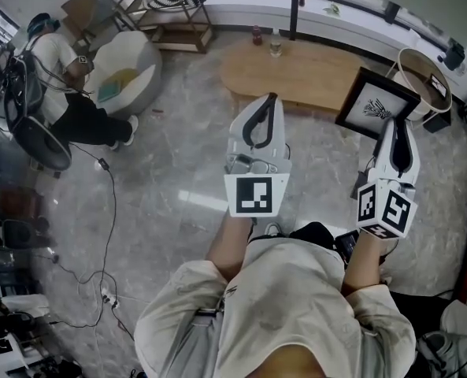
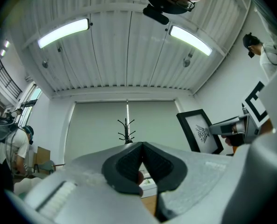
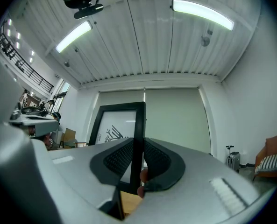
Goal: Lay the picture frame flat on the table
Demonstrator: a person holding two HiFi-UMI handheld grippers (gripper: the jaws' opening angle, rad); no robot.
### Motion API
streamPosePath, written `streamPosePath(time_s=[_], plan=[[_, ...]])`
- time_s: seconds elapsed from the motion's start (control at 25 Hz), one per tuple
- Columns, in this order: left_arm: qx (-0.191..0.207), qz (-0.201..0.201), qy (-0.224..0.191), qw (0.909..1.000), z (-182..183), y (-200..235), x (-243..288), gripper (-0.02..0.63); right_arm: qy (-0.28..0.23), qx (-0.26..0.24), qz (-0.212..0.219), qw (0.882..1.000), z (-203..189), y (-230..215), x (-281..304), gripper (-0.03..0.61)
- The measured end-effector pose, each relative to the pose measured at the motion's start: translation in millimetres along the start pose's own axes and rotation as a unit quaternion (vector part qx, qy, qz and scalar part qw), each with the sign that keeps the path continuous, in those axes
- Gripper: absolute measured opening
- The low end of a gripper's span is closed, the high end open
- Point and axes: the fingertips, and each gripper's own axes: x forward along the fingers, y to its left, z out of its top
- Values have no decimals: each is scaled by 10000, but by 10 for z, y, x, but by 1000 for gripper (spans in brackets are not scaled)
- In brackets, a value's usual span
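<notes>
The black picture frame (image 1: 375, 105) with a white print hangs in the air over the right end of the oval wooden table (image 1: 296, 73), tilted. My right gripper (image 1: 394, 124) is shut on its right edge. In the right gripper view the frame's thin black edge (image 3: 137, 139) stands upright, pinched between both pads. My left gripper (image 1: 272, 98) hovers in front of the table's near edge, shut with nothing between its pads. In the left gripper view the frame (image 2: 200, 132) shows at the right, apart from that gripper (image 2: 141, 161).
Two small bottles (image 1: 276, 44) stand near the table's far edge. A round basket (image 1: 424, 81) sits right of the table. A person (image 1: 60, 77) sits at the far left beside a round grey chair (image 1: 127, 73). Cables (image 1: 107, 235) trail across the floor.
</notes>
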Motion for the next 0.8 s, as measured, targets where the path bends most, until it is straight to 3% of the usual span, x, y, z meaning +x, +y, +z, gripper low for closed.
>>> streamPosePath(time_s=[0.8], plan=[[-112, -50, 91, 9999, -253, 136, 274, 5, 194, 4, 12, 9998, -266, 109, 305, 72]])
